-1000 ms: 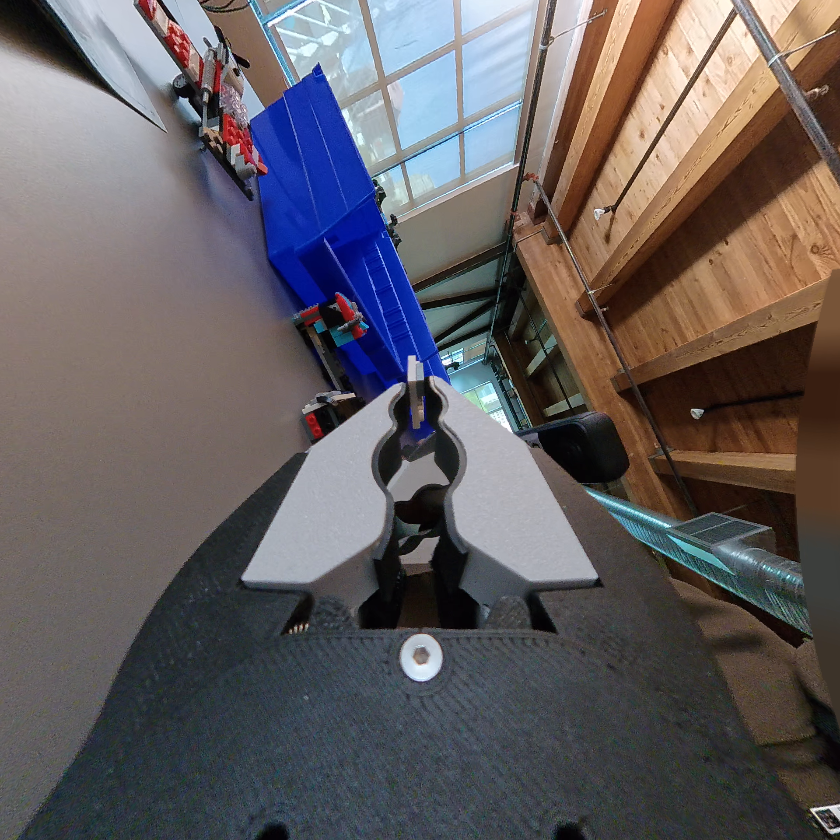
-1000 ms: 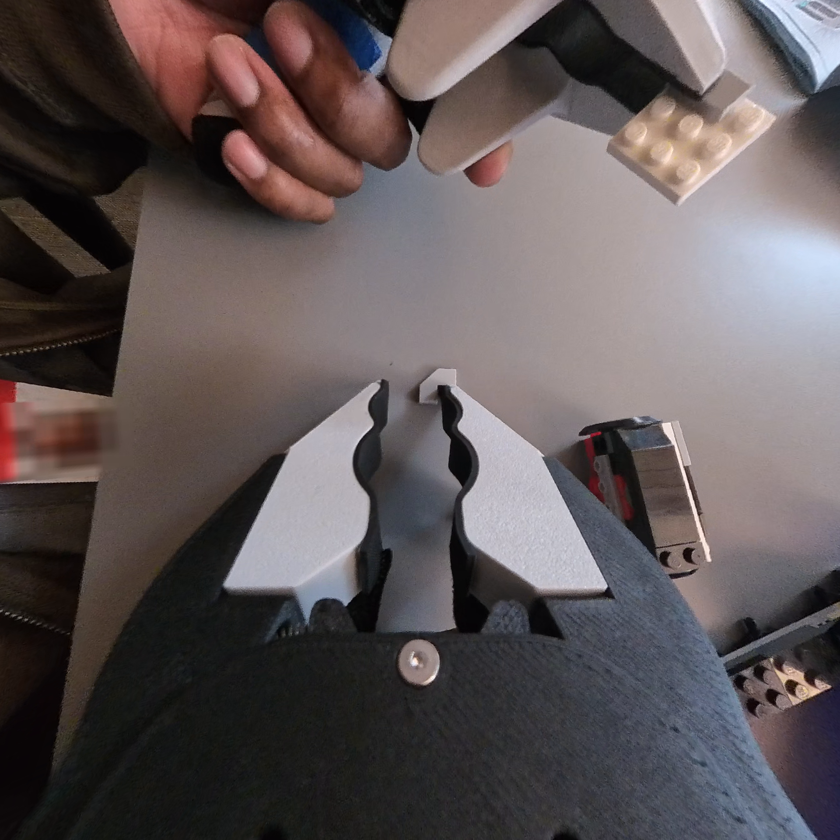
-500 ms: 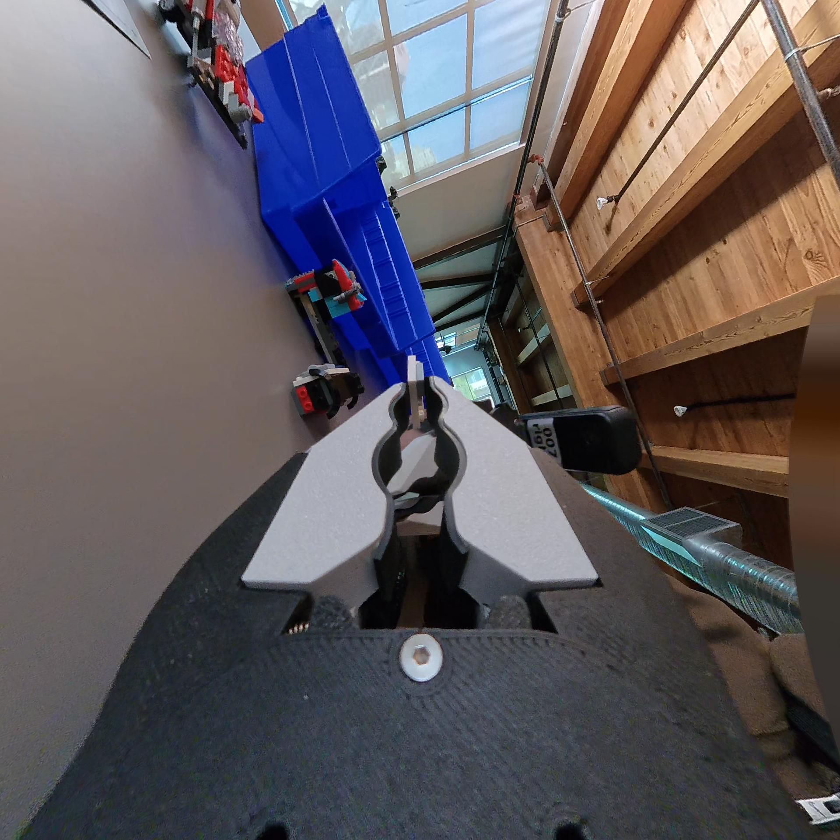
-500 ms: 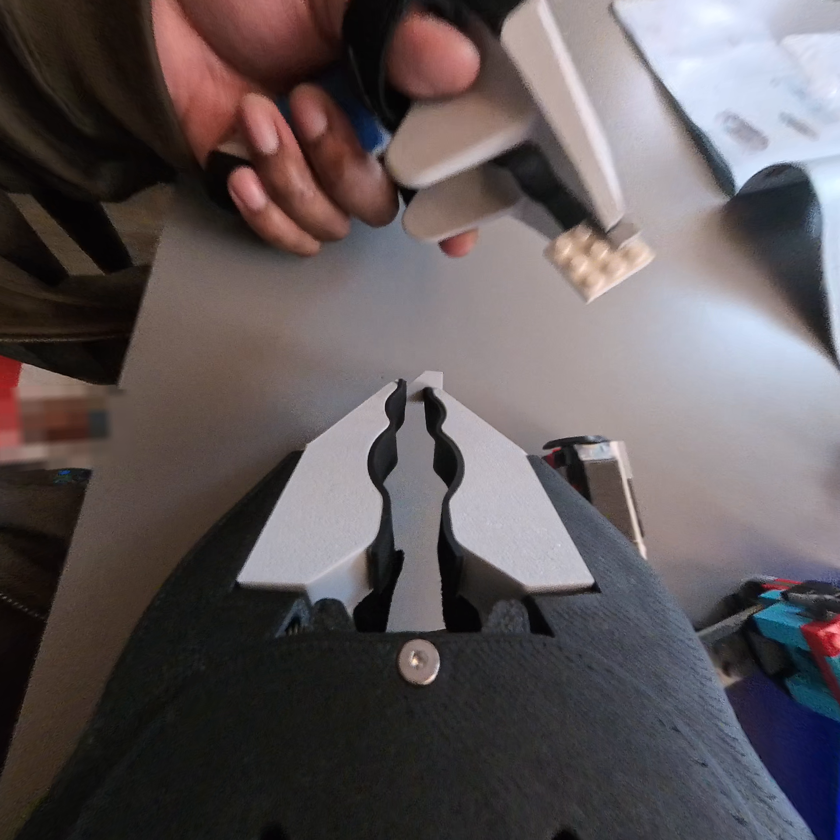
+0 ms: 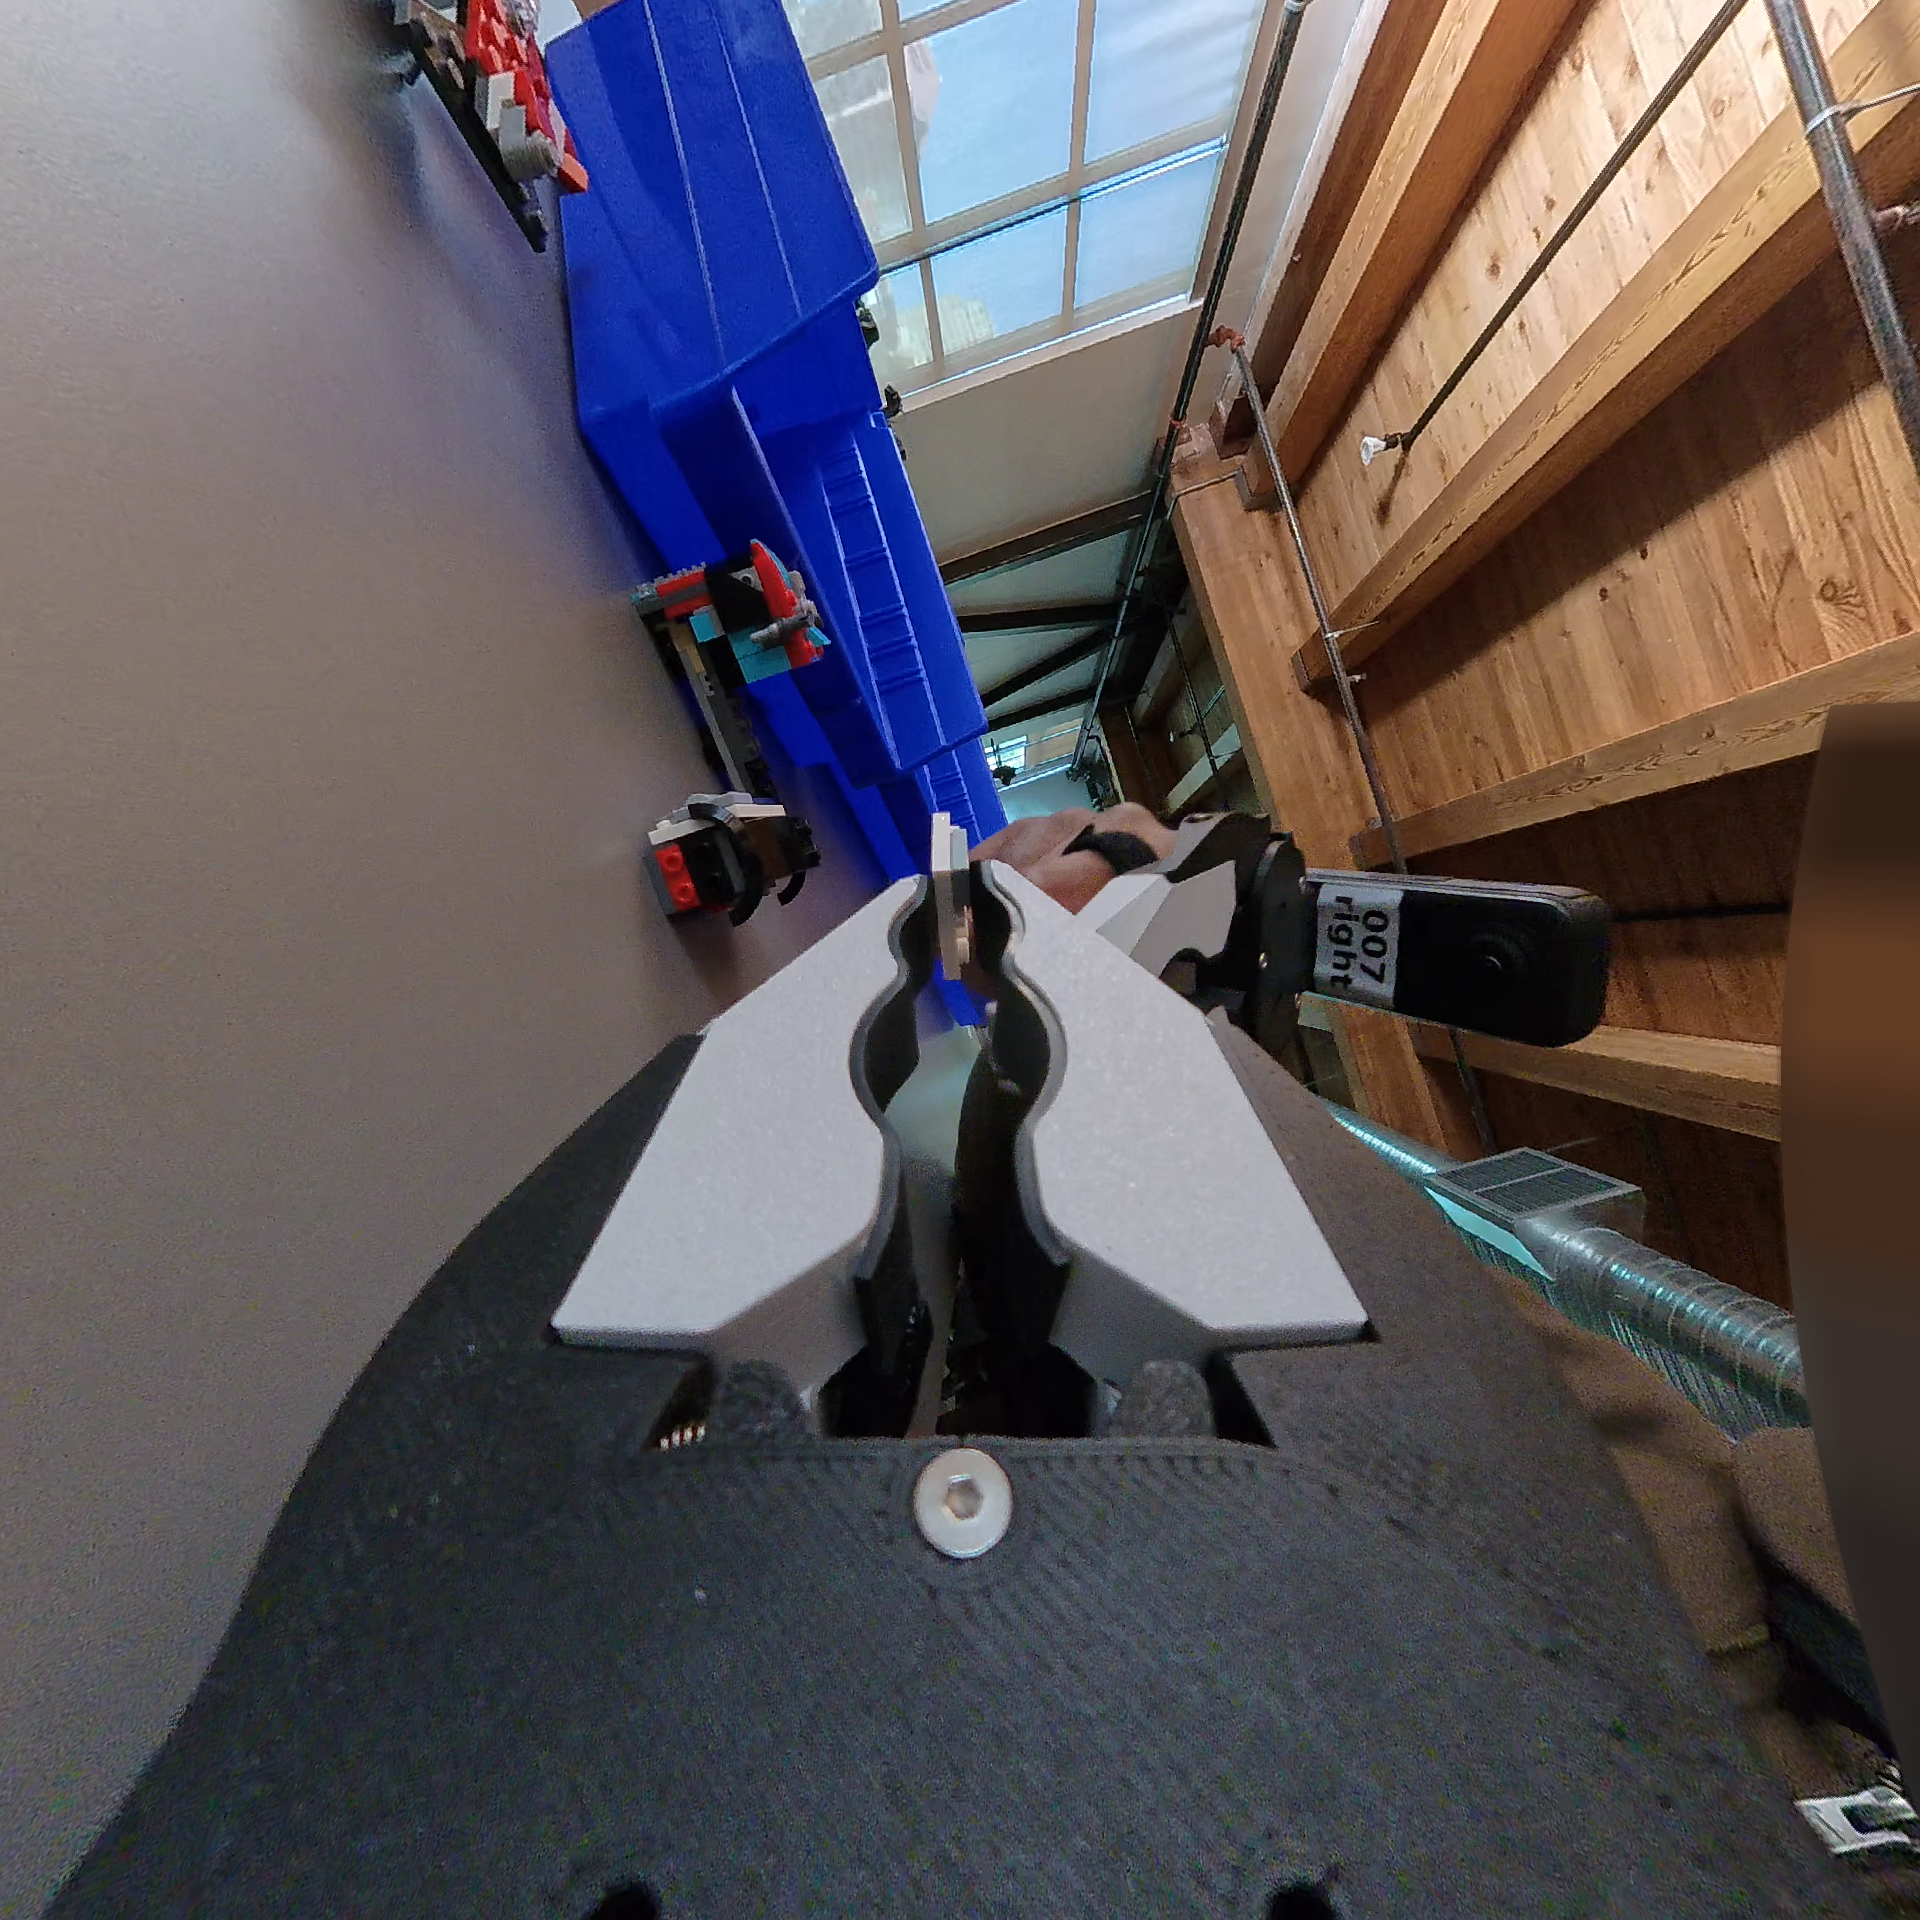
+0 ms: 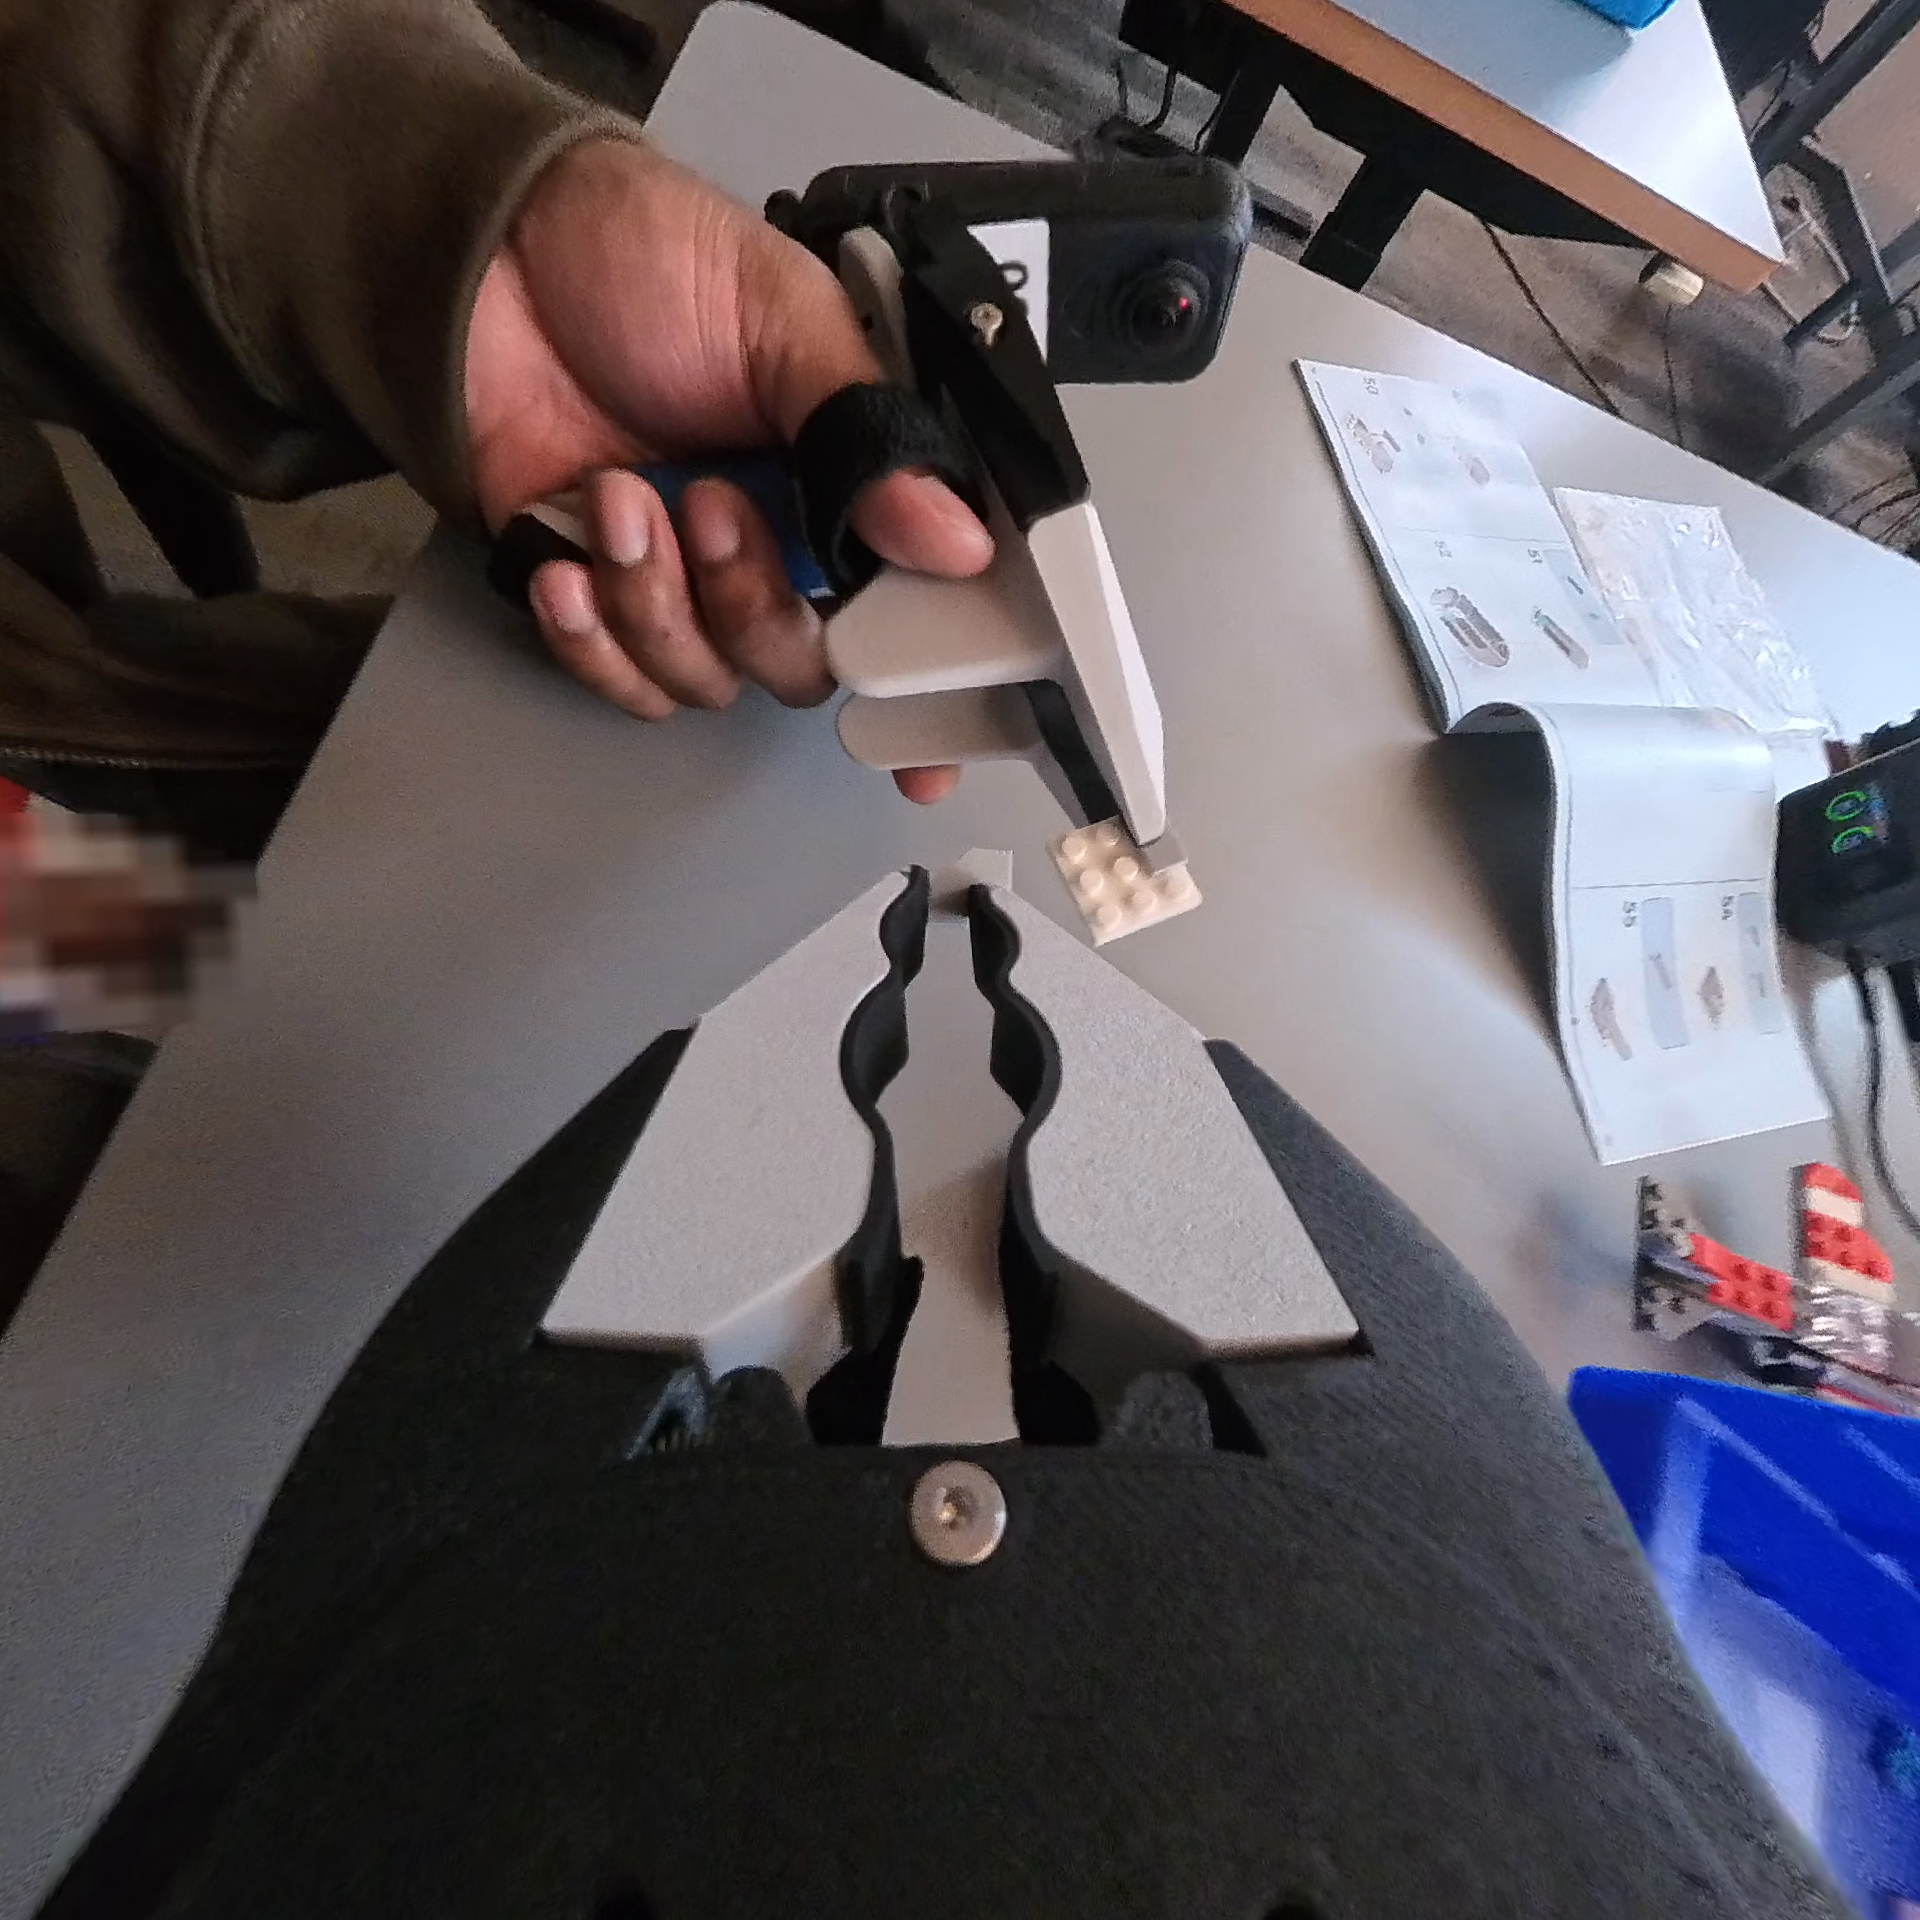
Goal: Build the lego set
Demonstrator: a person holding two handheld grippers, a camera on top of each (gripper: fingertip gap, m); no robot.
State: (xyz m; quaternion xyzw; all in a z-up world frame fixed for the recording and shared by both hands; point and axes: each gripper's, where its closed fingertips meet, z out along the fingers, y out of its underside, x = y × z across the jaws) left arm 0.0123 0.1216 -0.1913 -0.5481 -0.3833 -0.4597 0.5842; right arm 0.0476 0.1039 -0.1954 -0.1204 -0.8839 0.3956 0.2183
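Note:
My left gripper (image 5: 951,894) is shut on a white studded plate (image 5: 945,894), seen edge-on between its fingertips. In the right wrist view the same plate (image 6: 1127,891) hangs from the left gripper (image 6: 1138,826), held in a hand above the grey table (image 6: 520,831). My right gripper (image 6: 948,899) is shut on a small light grey piece (image 6: 977,873) that sticks out past its tips, held above the table just left of the white plate. The right gripper also shows in the left wrist view (image 5: 1174,920), close behind the plate.
Blue bins (image 5: 727,260) stand along the table's far side, with small brick builds (image 5: 727,852) (image 5: 743,634) beside them. An open instruction booklet (image 6: 1558,644), a black device (image 6: 1849,862), a red and grey build (image 6: 1766,1268) and a blue bin (image 6: 1766,1558) lie to the right. There is about 4 cm between the tips of the two grippers.
My right jaws closed on the small grey piece lying on the table and lifted it. The left gripper with the white plate has come down close to the right gripper's tips.

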